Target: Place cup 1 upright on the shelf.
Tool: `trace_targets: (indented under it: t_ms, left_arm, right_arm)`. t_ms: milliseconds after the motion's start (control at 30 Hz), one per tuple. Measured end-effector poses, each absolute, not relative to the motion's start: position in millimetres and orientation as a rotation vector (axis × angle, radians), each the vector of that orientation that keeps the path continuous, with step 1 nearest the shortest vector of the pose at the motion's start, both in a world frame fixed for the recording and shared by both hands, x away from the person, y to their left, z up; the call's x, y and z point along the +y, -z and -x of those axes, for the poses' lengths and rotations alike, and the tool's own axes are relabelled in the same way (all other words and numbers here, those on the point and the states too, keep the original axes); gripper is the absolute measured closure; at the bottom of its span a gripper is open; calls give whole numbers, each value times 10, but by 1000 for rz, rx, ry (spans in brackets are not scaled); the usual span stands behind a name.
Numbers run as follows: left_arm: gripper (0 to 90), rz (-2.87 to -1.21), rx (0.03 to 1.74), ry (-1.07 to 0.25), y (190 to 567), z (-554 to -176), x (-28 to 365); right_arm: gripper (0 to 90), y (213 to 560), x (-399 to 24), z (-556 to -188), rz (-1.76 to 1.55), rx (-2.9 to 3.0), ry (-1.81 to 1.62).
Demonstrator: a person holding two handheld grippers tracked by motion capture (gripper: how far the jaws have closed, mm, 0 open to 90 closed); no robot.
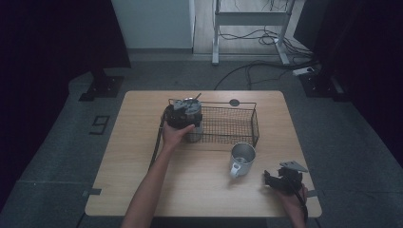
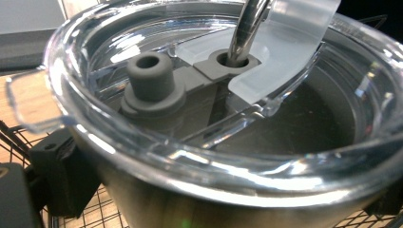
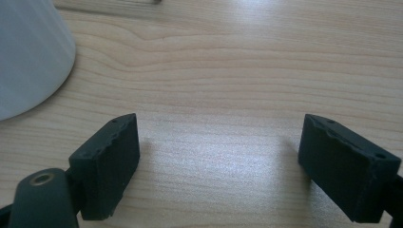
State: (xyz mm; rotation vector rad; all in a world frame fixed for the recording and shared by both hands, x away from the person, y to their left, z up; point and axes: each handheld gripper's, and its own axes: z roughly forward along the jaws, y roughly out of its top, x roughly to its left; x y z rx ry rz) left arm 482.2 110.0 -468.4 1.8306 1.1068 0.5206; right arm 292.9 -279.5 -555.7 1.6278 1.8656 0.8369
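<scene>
Dim room: grey floor (image 1: 57,142), white cabinet (image 1: 152,23), perhaps a desk frame (image 1: 249,19) behind.

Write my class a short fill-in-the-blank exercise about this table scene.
1. The steel tumbler stands in the wire ____.
2. A metal ____ passes through its clear lid.
3. The mug stands on the wooden ____.
Missing words: basket; straw; table.

Steel tumbler (image 2: 157,199), clear lid (image 2: 142,137), white mug (image 1: 242,159).

Left tongs (image 1: 190,126) reach forward, spread wide; right tongs (image 3: 218,161) gape open.
</scene>
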Motion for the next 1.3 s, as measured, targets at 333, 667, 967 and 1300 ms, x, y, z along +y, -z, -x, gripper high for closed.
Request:
trace_targets:
  t_ms: [333, 667, 967, 1300]
  left_arm:
    - [31, -1844, 1088, -540, 4704, -4759, 1086]
    - [1, -1843, 1078, -523, 4670, -4738, 1123]
    - [0, -1825, 1045, -530, 4527, -4648, 1199]
    - [0, -1815, 1036, -541, 4441, -4506, 1263]
  right_arm:
    - [135, 5557, -2795, -2929, -1627, 1866, -837]
    - [135, 5557, -2795, -2929, -1628, 1865, -837]
    - [135, 5557, -2796, -2930, -1628, 1865, -836]
    - [134, 5557, -2797, -2943, -1635, 1858, -835]
